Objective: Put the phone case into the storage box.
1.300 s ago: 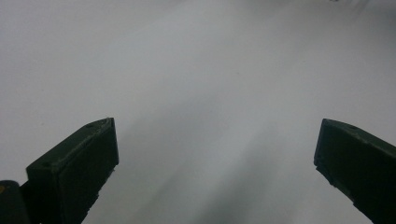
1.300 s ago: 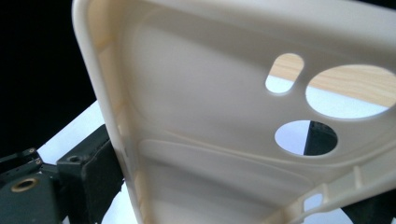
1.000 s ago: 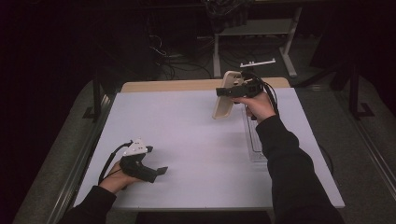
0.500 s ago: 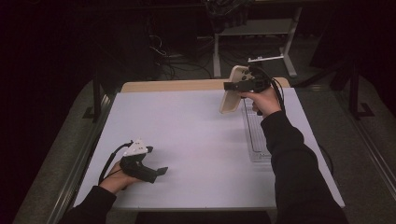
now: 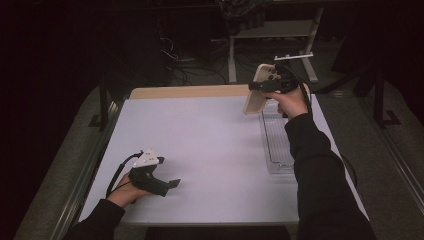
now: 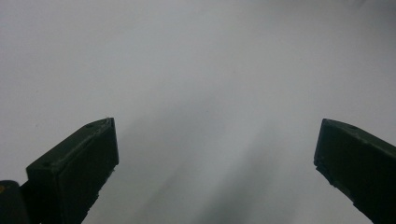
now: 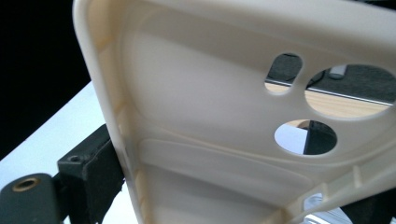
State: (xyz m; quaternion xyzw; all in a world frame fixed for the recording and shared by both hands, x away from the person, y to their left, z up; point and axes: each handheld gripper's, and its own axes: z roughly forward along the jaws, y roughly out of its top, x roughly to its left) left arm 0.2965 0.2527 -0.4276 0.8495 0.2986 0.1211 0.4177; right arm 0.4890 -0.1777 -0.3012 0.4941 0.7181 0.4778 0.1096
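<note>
A cream phone case (image 5: 256, 93) with camera cut-outs hangs upright in the air over the far right of the white table (image 5: 200, 135). My right gripper (image 5: 261, 86) is shut on its edge. In the right gripper view the case's inner face (image 7: 196, 107) sits very close, with one black jaw at its left rim and the right gripper (image 7: 224, 196) clamped across it. My left gripper (image 5: 171, 184) rests low on the table at the near left, held by a hand. Its jaws stand wide apart, and the left gripper (image 6: 215, 135) has only bare table between them.
A clear plastic tray (image 5: 277, 145) lies on the table's right side, below and in front of the held case. A wooden strip (image 5: 190, 92) runs along the far edge. Beyond it, a metal stand (image 5: 270, 30) and cables sit in the dark.
The right gripper has carried the phone case up and away toward the far right of the table. The left gripper has stayed where it was.
</note>
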